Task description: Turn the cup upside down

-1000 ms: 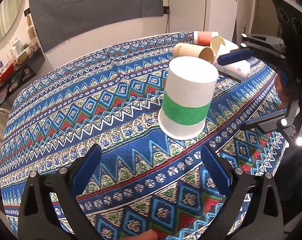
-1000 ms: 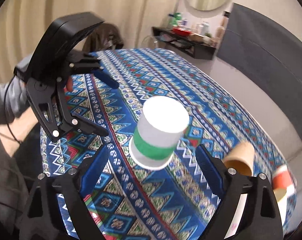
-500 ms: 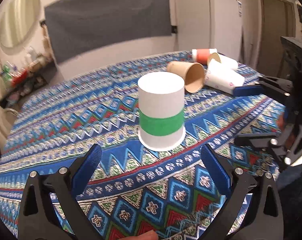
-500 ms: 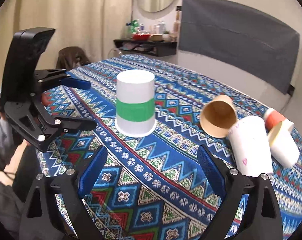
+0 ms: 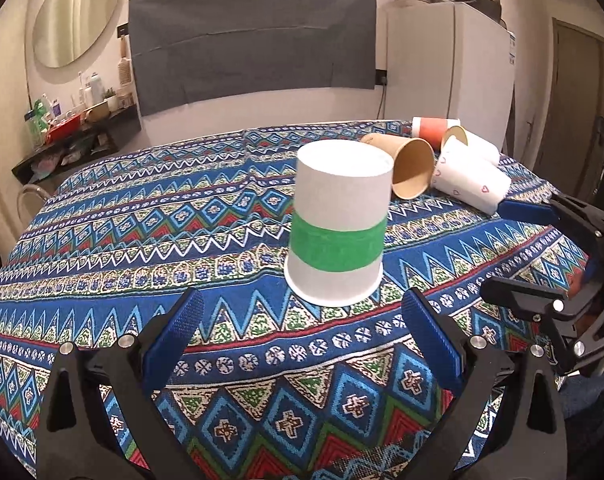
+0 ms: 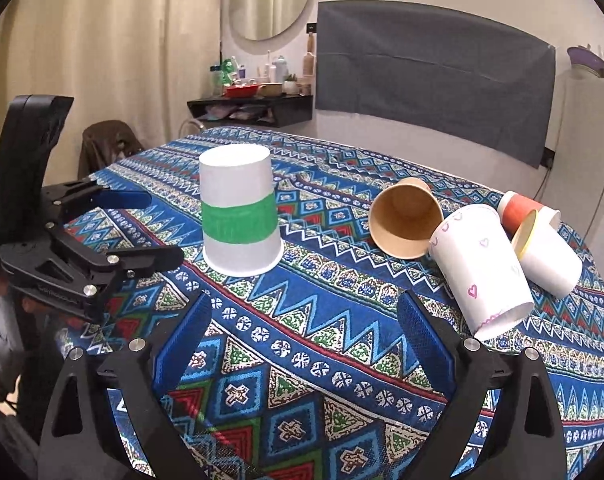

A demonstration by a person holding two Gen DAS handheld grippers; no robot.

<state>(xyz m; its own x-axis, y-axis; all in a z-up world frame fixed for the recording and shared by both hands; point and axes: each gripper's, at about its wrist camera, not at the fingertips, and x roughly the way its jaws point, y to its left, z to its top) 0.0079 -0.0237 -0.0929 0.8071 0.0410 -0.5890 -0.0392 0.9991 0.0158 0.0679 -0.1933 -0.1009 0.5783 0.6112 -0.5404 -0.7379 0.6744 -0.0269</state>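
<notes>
A white paper cup with a green band point(image 5: 339, 224) stands upside down, rim on the patterned tablecloth point(image 5: 142, 216); it also shows in the right wrist view point(image 6: 240, 210). My left gripper point(image 5: 305, 338) is open and empty, just short of the cup. My right gripper point(image 6: 305, 346) is open and empty, further back and to the cup's right. Each gripper shows in the other's view: the right one point(image 5: 541, 256) and the left one point(image 6: 126, 228), both open.
Several cups lie on their sides at the far right: a brown cup point(image 6: 405, 218), a white cup with hearts point(image 6: 481, 268), a white cup with a yellow rim point(image 6: 545, 252) and a red-banded cup point(image 6: 521, 210). A shelf of bottles point(image 6: 254, 96) stands behind the table.
Both grippers have drawn back from the upside-down cup and levelled out, so the views look more along the table. The cup stands still. Both jaws stay open.
</notes>
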